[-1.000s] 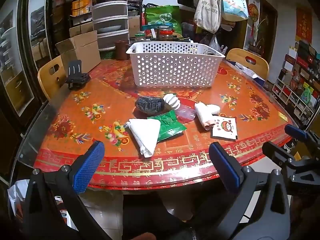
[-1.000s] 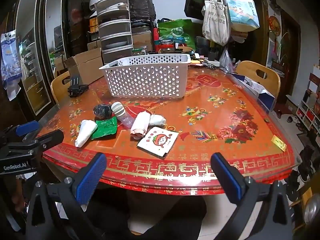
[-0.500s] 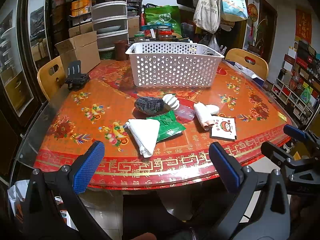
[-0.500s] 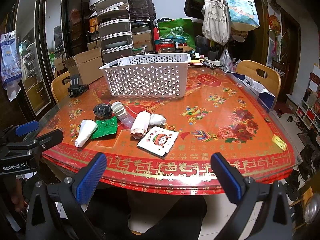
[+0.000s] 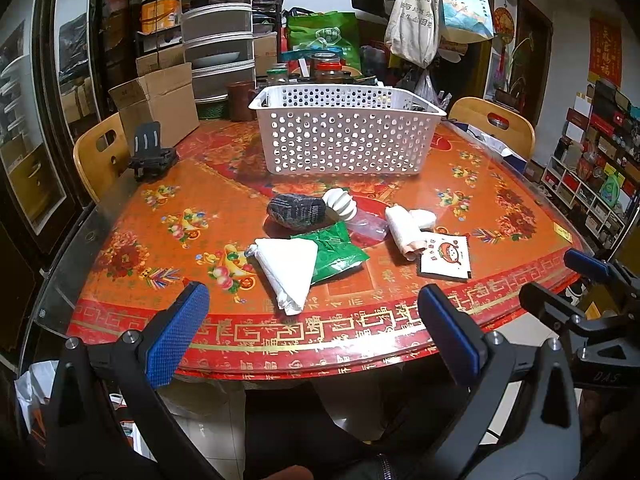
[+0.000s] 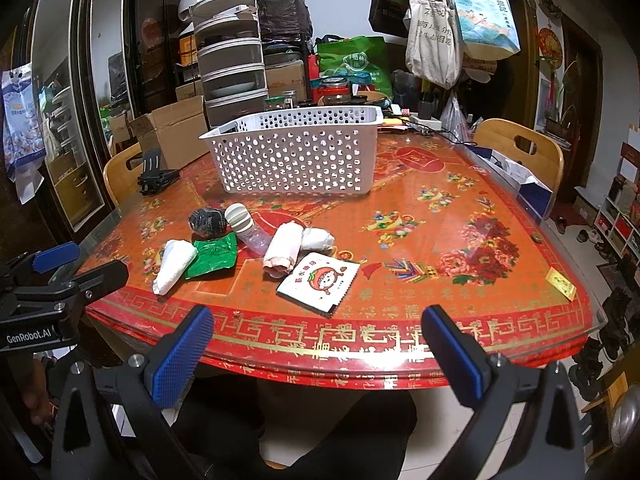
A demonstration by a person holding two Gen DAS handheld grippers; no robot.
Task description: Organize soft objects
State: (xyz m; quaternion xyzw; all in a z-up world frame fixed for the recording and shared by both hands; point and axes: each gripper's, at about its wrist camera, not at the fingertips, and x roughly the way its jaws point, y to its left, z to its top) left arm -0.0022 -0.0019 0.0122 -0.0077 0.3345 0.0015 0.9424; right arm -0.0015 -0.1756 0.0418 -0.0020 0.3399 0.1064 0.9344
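Several soft items lie near the table's front: a folded white cloth (image 5: 286, 270) (image 6: 174, 264), a green packet (image 5: 336, 252) (image 6: 212, 258), a dark rolled sock (image 5: 296, 210) (image 6: 208, 220), a white ribbed item on a clear pouch (image 5: 340, 204) (image 6: 240, 218), a rolled white-pink cloth (image 5: 402, 230) (image 6: 284, 248) and a white cartoon sachet (image 5: 446, 256) (image 6: 318, 282). A white perforated basket (image 5: 344, 140) (image 6: 296, 156) stands behind them. My left gripper (image 5: 316, 330) and right gripper (image 6: 316, 354) are open and empty, before the table's front edge.
The red patterned glass-topped table (image 5: 160, 208) (image 6: 460, 248) has wooden chairs at left (image 5: 98, 156) and back right (image 6: 520, 148). A black phone stand (image 5: 150, 156) sits at the left. A cardboard box (image 5: 160, 100) and jars (image 5: 328, 68) stand behind the basket.
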